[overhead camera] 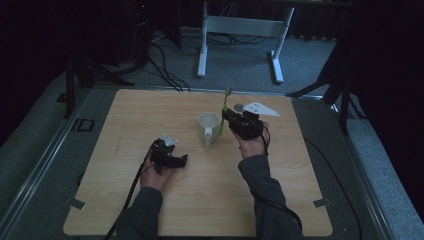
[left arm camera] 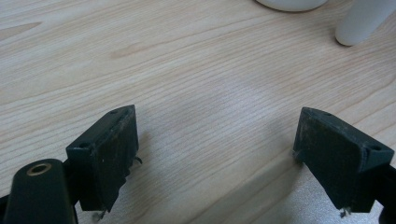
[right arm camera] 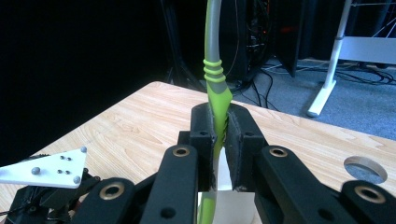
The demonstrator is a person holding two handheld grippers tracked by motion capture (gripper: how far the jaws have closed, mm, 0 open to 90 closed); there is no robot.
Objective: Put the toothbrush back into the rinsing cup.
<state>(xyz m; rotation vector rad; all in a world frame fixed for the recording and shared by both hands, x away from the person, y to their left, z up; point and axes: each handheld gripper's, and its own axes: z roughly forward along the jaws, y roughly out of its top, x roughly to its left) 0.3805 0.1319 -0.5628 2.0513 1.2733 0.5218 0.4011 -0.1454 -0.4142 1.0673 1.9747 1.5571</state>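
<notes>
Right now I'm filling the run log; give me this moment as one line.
right gripper: shut on green toothbrush, upright | white mug: on table, beside it | left gripper: open, low over table

L gripper jaws wide apart, low; R gripper jaws clamped.

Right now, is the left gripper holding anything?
No, the left gripper has its jaws spread wide over bare table, with nothing between them.
</notes>
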